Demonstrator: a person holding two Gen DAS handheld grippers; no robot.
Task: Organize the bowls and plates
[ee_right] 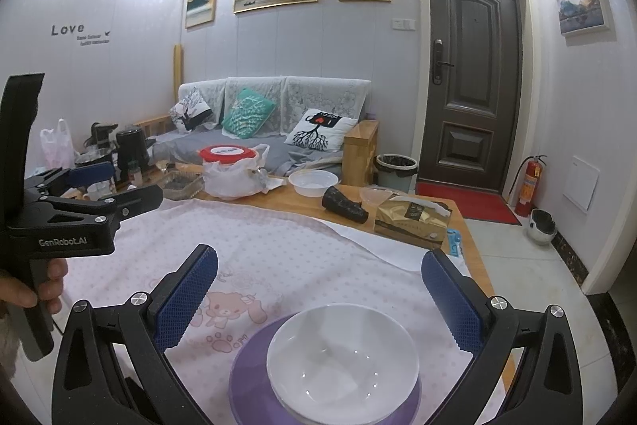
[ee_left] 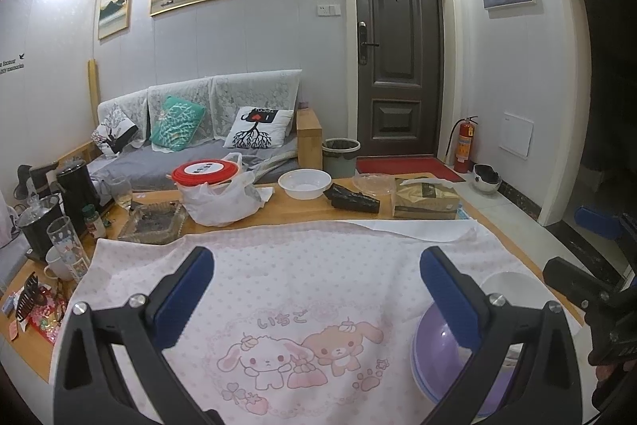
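Pink cloth (ee_right: 302, 245) open centre; stacked bowls (ee_right: 342, 357) near right; clutter crowds far table edge (ee_left: 278, 210).

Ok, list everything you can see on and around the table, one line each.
White bowl: one, stacked in the purple bowl.
Purple bowl: one, near edge, on the cloth.
Cloth: one, pink with cartoon animals, covers the near table.
Plastic bowl: one, white, far side.
Tissue box: one, gold, right edge.
Red-lidded tub: one, in a white bag.
Kettle: one, black, far left.
Bin: one, grey, by the door.
Extinguisher: one, red, right wall.
Left gripper: open, empty.
Right gripper: open, above the bowls.
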